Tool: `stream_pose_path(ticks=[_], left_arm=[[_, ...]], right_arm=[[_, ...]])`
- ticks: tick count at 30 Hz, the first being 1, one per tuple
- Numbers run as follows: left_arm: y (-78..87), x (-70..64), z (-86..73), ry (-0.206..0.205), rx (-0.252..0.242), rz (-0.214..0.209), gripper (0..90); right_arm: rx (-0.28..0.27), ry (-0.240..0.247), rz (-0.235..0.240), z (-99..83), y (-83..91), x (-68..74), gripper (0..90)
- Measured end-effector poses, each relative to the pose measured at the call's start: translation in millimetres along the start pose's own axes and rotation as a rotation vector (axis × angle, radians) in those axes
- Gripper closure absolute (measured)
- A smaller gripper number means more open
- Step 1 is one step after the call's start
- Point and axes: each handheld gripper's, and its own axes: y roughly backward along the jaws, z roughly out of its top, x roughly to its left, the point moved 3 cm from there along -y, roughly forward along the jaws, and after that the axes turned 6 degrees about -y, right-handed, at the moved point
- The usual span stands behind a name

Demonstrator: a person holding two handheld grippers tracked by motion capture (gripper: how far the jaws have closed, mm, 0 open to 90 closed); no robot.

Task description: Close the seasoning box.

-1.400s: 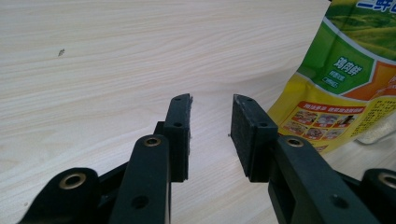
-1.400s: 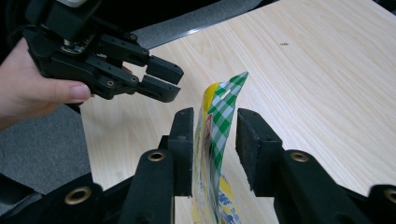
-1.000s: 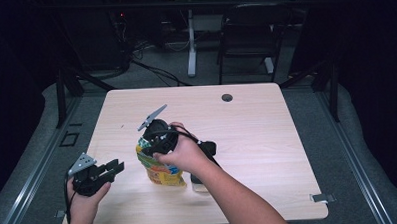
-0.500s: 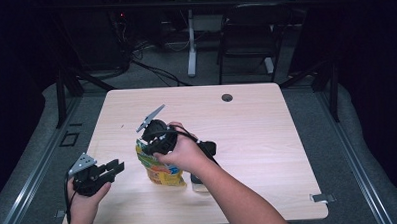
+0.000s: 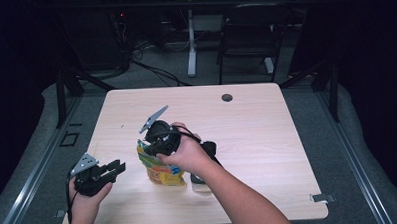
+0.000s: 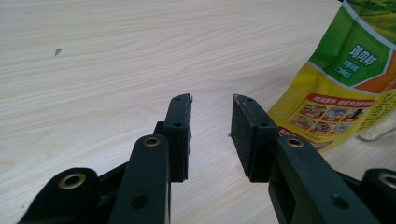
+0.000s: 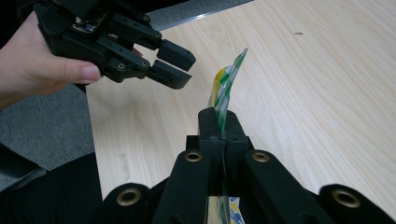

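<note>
we find the right gripper (image 7: 219, 122) clamped tight on the top edge of a yellow and green snack bag (image 5: 158, 168), holding it upright near the middle of the wooden table (image 5: 267, 119). our left gripper (image 6: 211, 122) sits just beside the bag's lower half, jaws parted a moderate way with nothing between them, low over the table top. in the high view the left gripper is near the table's front left corner, apart from the bag.
</note>
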Motion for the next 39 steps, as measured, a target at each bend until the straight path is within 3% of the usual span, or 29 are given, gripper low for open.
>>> stream_pose_path(ticks=[16,26,39], left_arm=[[2.6,-4.7,3.3,-0.015,-0.030,-0.029,59.3],[-1.3,-16.5,5.0,-0.062,-0.025,-0.091,55.1],[-10.3,-30.9,3.1,-0.092,0.003,-0.146,54.2]], right_arm=[[-0.112,0.015,0.014,-3.6,32.1,3.1,90.0],[-0.165,0.016,-0.002,-4.9,55.5,-0.4,90.0],[-0.222,0.030,-0.008,1.1,77.0,1.5,90.0]])
